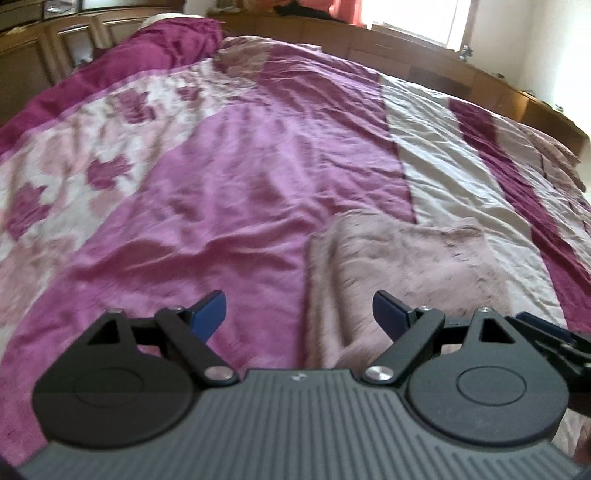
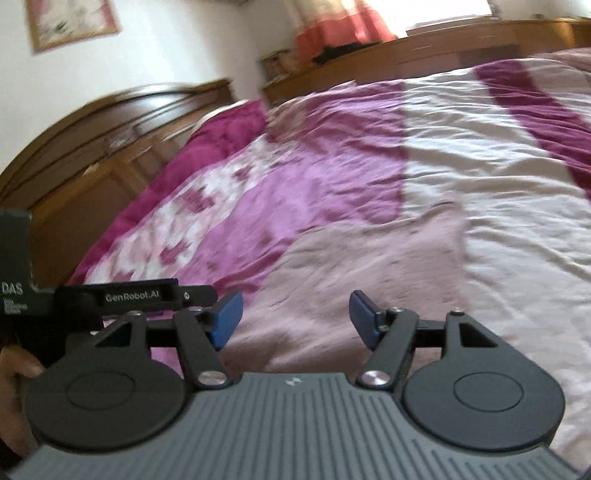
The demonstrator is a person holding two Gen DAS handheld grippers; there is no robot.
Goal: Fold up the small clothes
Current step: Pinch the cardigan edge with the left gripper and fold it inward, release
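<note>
A small dusty-pink fuzzy garment (image 1: 399,266) lies flat on the bed's purple and cream cover (image 1: 236,177). In the left wrist view my left gripper (image 1: 299,314) is open and empty, hovering over the garment's left edge. In the right wrist view the same garment (image 2: 369,266) spreads under my right gripper (image 2: 295,314), which is open and empty above its near part. The left gripper's body (image 2: 122,295) shows at the left of the right wrist view, close beside the right one. The garment's near end is hidden behind both gripper bodies.
A wooden headboard with cabinets (image 2: 92,147) runs along the bed's left side. A wooden ledge (image 1: 424,55) and a bright window (image 1: 417,18) with an orange curtain (image 2: 332,29) lie beyond the far edge. A purple pillow (image 1: 173,40) sits at the far left.
</note>
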